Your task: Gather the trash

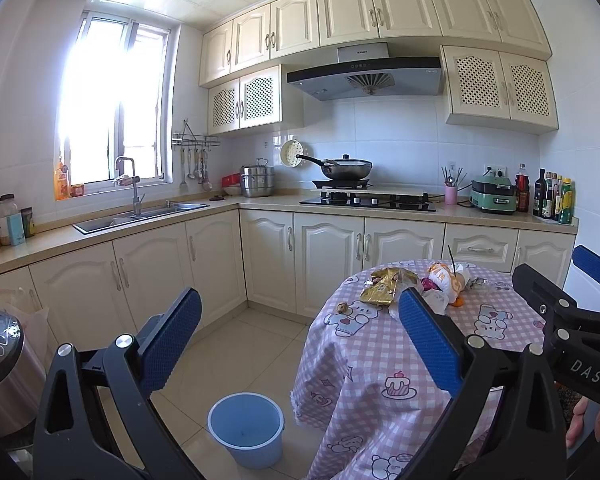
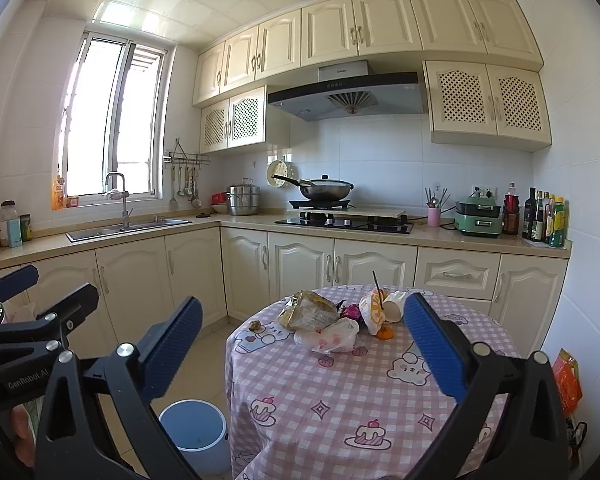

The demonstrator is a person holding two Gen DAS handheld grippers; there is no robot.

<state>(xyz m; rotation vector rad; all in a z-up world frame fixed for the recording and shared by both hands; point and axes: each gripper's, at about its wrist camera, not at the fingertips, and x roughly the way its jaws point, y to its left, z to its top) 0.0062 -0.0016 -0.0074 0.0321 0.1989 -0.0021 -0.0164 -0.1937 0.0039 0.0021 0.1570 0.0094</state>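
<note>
Round desk point(image 2: 340, 400) in a pink checked cloth fills the near right, blue bin point(image 2: 193, 428) on the floor at its left. Trash pile point(image 2: 332, 320) sits at the desk's far side. Left gripper point(image 1: 300, 344) and right gripper point(image 2: 304, 348) hover, fingers spread wide, holding nothing.

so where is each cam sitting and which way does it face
Left wrist: sits on the left gripper, facing the stove wall past the table; its open blue fingers frame the bin, right gripper at the edge.
Right wrist: sits further right, same heading; right gripper open, left gripper at the left edge.
Shared: table trash, bin, kitchen.
</note>
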